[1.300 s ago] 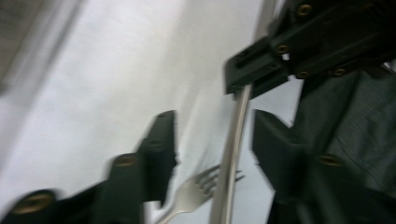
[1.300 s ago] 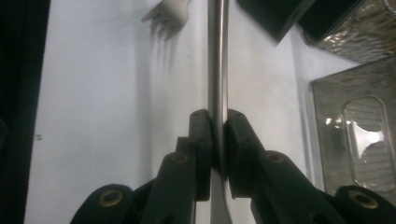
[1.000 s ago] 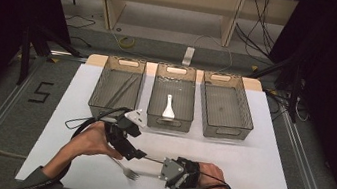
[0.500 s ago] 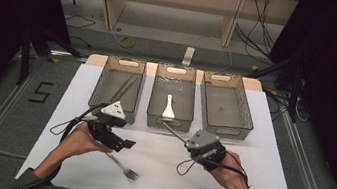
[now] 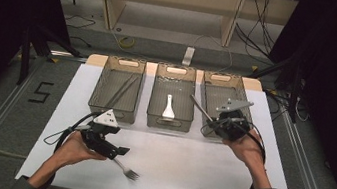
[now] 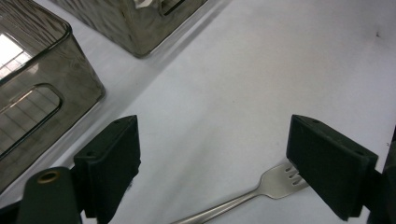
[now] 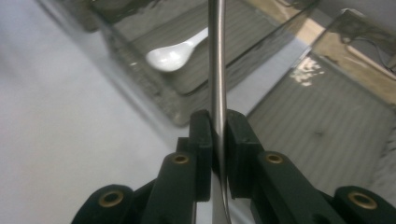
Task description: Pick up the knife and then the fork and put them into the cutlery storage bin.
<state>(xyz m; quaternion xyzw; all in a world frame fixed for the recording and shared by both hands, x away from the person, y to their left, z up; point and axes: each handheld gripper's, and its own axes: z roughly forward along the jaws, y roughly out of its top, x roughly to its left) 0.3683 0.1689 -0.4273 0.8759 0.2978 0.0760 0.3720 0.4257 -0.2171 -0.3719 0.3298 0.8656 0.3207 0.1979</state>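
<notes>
High view is showing the person's left gripper (image 5: pixel 120 151) hanging low over the white table (image 5: pixel 226 169), its jaws standing wide after just having been opening, with nothing pressed between them. A fork (image 5: pixel 128 170) is lying flat on the table just beside that gripper's tip, its tines pointing toward the near edge. Left gripper view is showing the same fork (image 6: pixel 261 189) lying between the two spread pads, with its tines close against the right-hand pad, though whether they are touching it is hard to tell. The right gripper (image 5: pixel 213 123) is hovering at the near end of the right bin (image 5: pixel 220 76), its jaws clamping a slim metal utensil handle (image 5: pixel 201 108) that is sticking out toward the middle bin (image 5: pixel 176 70). Right gripper view is showing that handle (image 7: pixel 215 70) running straight up between the two pads, which are pressing on it from both sides; the utensil's working end is out of sight, so what kind it is cannot be told. A white spoon (image 5: pixel 168 107) is lying in the middle bin, bowl toward the person. Thin dark sticks (image 5: pixel 121 91) are resting slantwise in the left bin (image 5: pixel 122 62).
</notes>
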